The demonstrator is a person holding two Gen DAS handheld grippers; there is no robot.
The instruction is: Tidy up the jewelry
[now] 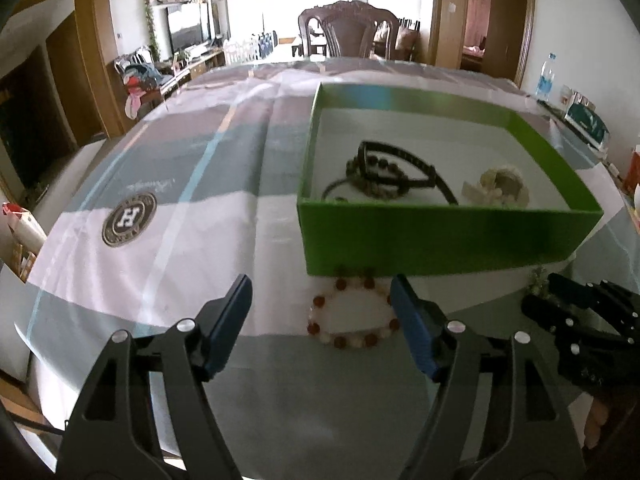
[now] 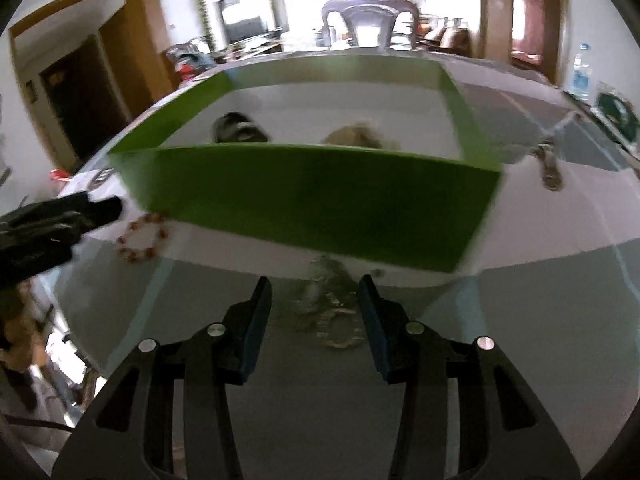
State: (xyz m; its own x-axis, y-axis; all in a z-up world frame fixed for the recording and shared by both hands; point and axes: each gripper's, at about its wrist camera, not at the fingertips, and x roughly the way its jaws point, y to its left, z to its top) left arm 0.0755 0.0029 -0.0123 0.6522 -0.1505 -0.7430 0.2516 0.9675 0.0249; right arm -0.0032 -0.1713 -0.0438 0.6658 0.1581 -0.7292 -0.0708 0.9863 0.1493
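Left wrist view: left tongs (image 1: 322, 304) spread around red-and-white bead bracelet (image 1: 352, 312) before green box (image 1: 448, 236), ready to pinch; right tongs (image 2: 316, 300) spread over blurred jewelry (image 2: 328, 312), unpinched.

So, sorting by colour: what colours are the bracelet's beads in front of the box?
Reddish-brown and white beads on the bracelet, clearest in the left wrist view.

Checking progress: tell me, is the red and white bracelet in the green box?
No, the bracelet lies on the table in front of the box.
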